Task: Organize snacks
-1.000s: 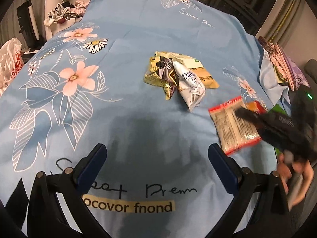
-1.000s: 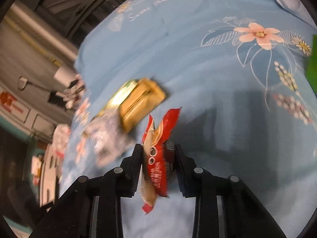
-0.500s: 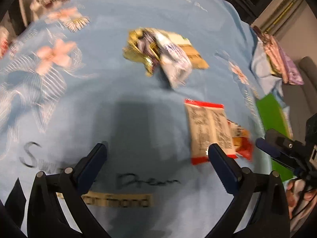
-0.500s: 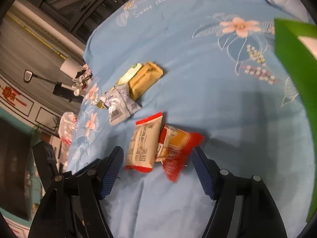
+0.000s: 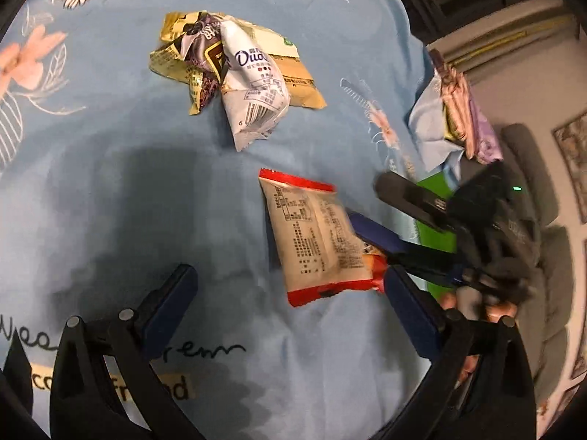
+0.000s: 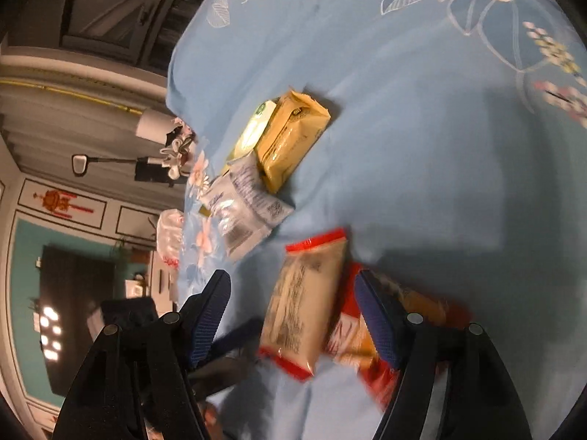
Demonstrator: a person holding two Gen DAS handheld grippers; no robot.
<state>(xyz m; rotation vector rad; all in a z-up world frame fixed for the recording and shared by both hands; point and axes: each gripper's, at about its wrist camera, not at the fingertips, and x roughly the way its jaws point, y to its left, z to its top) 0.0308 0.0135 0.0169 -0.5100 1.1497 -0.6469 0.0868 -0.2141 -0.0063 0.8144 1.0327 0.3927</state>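
Your left gripper (image 5: 290, 289) hangs low over the blue floral sheet (image 5: 110, 190), fingers spread wide with nothing between them, pointing toward the red-edged snack packet (image 5: 315, 238) lying flat just ahead. Your right gripper (image 6: 293, 311) comes in low from the side, its jaws also wide apart, straddling that same packet (image 6: 304, 300); its right finger (image 6: 374, 319) lies over the red-and-orange packet (image 6: 422, 311) beside it, gripping neither. Farther off, the white pouch (image 5: 256, 84) sits heaped with the yellow packets (image 5: 293, 80) in a small pile.
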